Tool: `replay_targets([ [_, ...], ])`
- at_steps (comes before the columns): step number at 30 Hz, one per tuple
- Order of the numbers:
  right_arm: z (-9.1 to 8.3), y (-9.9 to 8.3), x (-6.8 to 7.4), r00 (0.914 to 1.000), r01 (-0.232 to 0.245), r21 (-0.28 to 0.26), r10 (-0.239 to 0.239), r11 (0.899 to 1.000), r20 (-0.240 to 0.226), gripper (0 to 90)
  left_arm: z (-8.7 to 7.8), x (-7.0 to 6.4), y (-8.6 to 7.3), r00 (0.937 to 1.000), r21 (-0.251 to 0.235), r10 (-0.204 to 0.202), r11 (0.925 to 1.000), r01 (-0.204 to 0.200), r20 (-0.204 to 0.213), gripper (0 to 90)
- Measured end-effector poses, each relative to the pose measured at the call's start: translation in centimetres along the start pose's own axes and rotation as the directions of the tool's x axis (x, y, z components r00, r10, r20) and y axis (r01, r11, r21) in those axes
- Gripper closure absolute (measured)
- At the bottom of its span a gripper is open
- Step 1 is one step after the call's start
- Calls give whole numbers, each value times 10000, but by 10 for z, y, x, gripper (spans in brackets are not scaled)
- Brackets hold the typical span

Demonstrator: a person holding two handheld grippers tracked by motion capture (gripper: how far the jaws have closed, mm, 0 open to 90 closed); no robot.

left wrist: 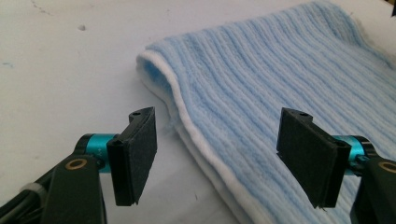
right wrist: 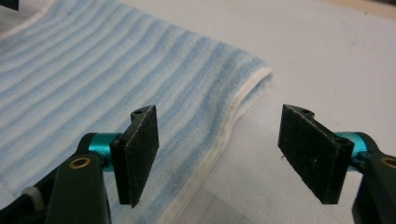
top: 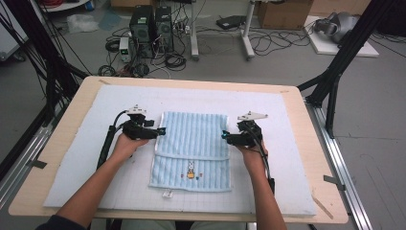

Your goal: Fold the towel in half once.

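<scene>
No legible text, brand, number or sign is present. The towel (top: 192, 149) between the two grippers carries a small embroidered figure (top: 190, 170) and a white tag (top: 167, 194); any lettering there is too small to read.

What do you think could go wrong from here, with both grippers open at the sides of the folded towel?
1. The towel lies doubled, and the left gripper straddles its layered edge; the jaws might catch just the top layer, so the fold opens on lifting.
2. The right gripper has one jaw over cloth and one over the bare white mat; closing may pinch only the thin hem and slip.
3. Uneven grips could skew the next fold.
</scene>
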State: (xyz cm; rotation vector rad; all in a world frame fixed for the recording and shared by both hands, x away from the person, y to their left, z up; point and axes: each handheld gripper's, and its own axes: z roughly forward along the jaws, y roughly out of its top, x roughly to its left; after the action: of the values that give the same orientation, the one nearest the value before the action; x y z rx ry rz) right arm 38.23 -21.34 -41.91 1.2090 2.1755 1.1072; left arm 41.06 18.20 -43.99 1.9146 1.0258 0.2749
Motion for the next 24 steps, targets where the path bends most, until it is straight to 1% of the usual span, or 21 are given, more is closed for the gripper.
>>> replay_targets([
  [1, -3, -2, 2, 9999, 151, -47, -151, 9999, 36, 286, -3, 0, -2, 10000, -80, 93, 9999, -93, -7, 282],
  [3, -9, -7, 5, 9996, 274, -117, -274, 9996, 7, 284, -8, -1, -4, 9999, -215, 114, 9997, -112, 78, 267],
  [5, -14, -12, 7, 9996, 285, -122, -286, 9995, -64, 279, -14, -1, -7, 9999, -401, 114, 9991, -110, 80, 255],
  [7, -20, -17, 9, 9996, 254, -202, -255, 9995, -86, 280, -19, -2, -10, 9999, -410, 109, 9991, -104, 126, 253],
  [9, -26, -21, 9, 9997, 167, -318, -172, 9994, -165, 283, -24, -5, -14, 9996, -570, 235, 9981, -226, 155, 237],
  [10, -29, -23, 10, 9996, 51, -299, -59, 9995, -276, 284, -27, -6, -15, 9995, -611, 285, 9977, -276, 127, 234],
  [11, -31, -26, 10, 9995, 36, -322, -46, 9995, -316, 289, -30, -7, -17, 9993, -671, 350, 9972, -343, 97, 234],
  [13, -35, -30, 11, 9990, 50, -378, -66, 9993, -432, 316, -35, -8, -20, 9993, -878, 349, 9956, -339, 100, 234],
  [16, -39, -40, 13, 9979, 32, -289, -51, 9996, -643, 356, -42, -7, -24, 9992, -1152, 390, 9926, -376, 92, 242],
  [18, -41, -44, 14, 9971, 100, -226, -117, 9997, -754, 408, -45, -7, -28, 9995, -1352, 311, 9904, -301, 50, 248],
  [21, -42, -47, 16, 9945, 150, -83, -158, 9999, -1038, 480, -47, -6, -31, 9995, -1398, 316, 9897, -305, 52, 254],
  [24, -40, -48, 24, 9882, 613, 62, -599, 9981, -1407, 533, -48, -7, -31, 9992, -1461, 382, 9886, -363, 100, 278],
])
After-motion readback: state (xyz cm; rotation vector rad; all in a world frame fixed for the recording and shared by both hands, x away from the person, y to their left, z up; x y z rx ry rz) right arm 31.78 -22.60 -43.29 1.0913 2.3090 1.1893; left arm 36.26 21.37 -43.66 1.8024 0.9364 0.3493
